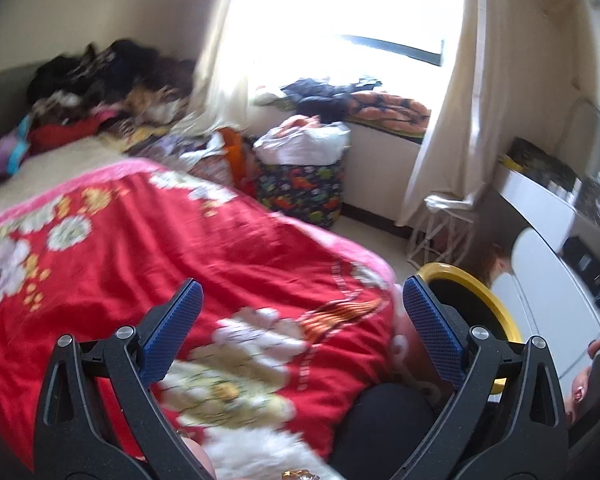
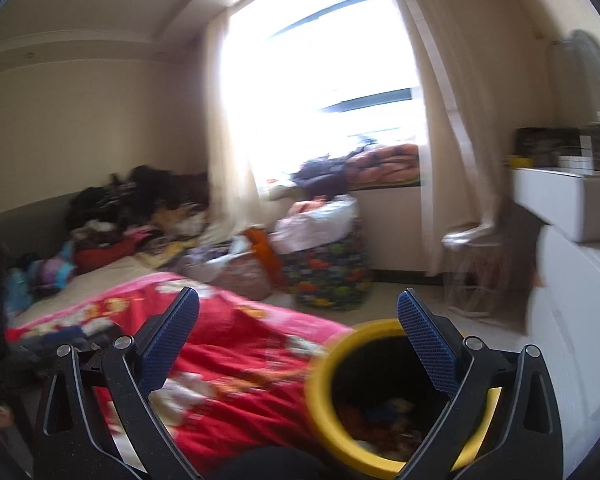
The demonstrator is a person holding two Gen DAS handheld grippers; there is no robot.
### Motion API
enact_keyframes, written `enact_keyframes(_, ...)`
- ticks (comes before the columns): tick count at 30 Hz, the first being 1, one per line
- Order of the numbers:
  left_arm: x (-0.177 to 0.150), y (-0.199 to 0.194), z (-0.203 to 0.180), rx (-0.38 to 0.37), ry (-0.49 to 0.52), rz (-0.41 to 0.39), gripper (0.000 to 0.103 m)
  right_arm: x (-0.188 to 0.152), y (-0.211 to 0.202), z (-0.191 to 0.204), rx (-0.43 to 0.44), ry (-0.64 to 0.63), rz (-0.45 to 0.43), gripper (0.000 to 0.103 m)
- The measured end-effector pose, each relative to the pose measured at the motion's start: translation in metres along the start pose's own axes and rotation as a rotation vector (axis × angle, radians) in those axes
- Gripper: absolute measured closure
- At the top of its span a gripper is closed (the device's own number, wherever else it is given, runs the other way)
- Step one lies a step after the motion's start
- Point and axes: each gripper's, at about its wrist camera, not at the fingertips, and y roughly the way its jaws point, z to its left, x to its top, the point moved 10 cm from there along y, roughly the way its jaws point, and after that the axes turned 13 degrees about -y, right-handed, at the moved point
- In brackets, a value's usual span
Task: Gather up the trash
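- Blanket: red, pink border, white and gold flowers.
- Bin beside the blanket: yellow rim, black inside.
- Bag beyond the blanket: dark, multicoloured print.
- Curtains: cream.

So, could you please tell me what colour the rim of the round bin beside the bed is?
Yellow; the round bin's rim shows best in the right wrist view.

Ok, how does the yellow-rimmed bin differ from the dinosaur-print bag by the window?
The yellow-rimmed bin is round and rigid with a dark inside; the dinosaur-print bag is soft, dark patterned fabric. The bin sits close beside the red blanket, under the right gripper; the bag stands farther off below the window. The bin's contents lie low inside; the bag is heaped above its top. Both stand open on the floor.
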Motion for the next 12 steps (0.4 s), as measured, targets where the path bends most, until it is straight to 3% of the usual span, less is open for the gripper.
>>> enact_keyframes(3, 0.008, -0.007, 0.055, 0.125, -0.072, -0.003, 0.011, 0.021, 0.028, 0.062, 0.201, -0.036, 0.034, 0.006)
enact_keyframes(5, 0.015, -0.017, 0.114, 0.283, -0.115, -0.014, 0.011, 0.022, 0.055, 0.131, 0.395, -0.109, 0.122, 0.006)
enact_keyframes(6, 0.015, -0.024, 0.158, 0.396, -0.148, -0.010, 0.011, 0.018, 0.064, 0.160, 0.477, -0.128, 0.173, 0.006)
enact_keyframes(8, 0.010, -0.037, 0.227, 0.547, -0.227, 0.014, 0.011, -0.005, 0.085, 0.235, 0.664, -0.179, 0.313, 0.006)
enact_keyframes(12, -0.009, -0.060, 0.357, 0.803, -0.412, 0.072, 0.011, -0.066, 0.109, 0.353, 0.849, -0.333, 0.520, 0.006)
